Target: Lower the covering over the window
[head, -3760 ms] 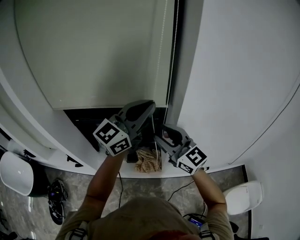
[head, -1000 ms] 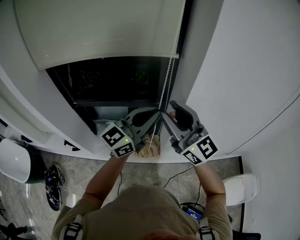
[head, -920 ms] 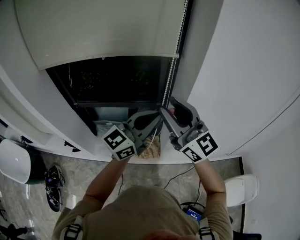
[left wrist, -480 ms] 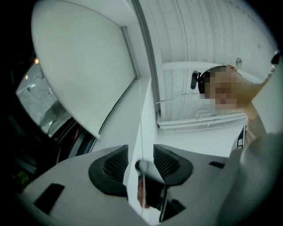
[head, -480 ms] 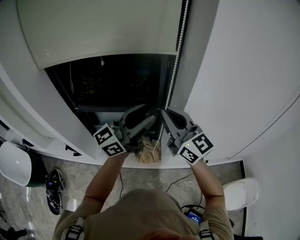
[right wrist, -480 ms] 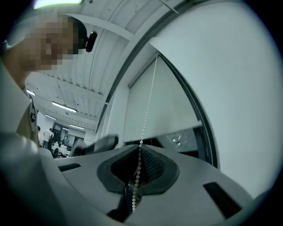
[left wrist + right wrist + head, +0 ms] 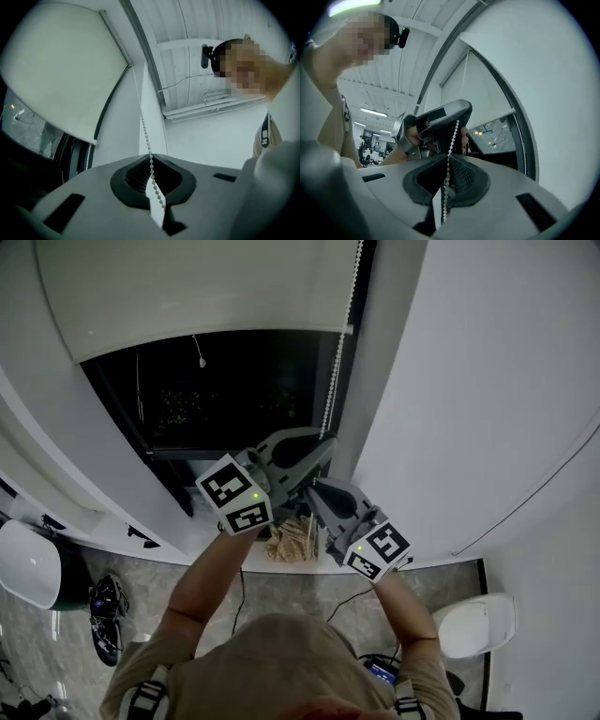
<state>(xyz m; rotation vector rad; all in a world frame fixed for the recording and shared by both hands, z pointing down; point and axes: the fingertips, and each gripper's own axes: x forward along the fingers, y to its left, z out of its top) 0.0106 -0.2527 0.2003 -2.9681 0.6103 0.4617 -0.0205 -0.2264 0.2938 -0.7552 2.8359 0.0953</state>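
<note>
While the roller blind (image 7: pixel 206 287) covers only the upper part of the dark window (image 7: pixel 244 390), the left gripper (image 7: pixel 321 440) has just closed on the bead chain (image 7: pixel 339 352). The right gripper (image 7: pixel 315 489), just below it, has also just closed on the chain.

Left tongs (image 7: pixel 323 440) sit above right tongs (image 7: pixel 315 487) on the bead chain (image 7: pixel 337 362).

Head view downward, gripper views share chain (image 7: pixel 146 132)
</note>
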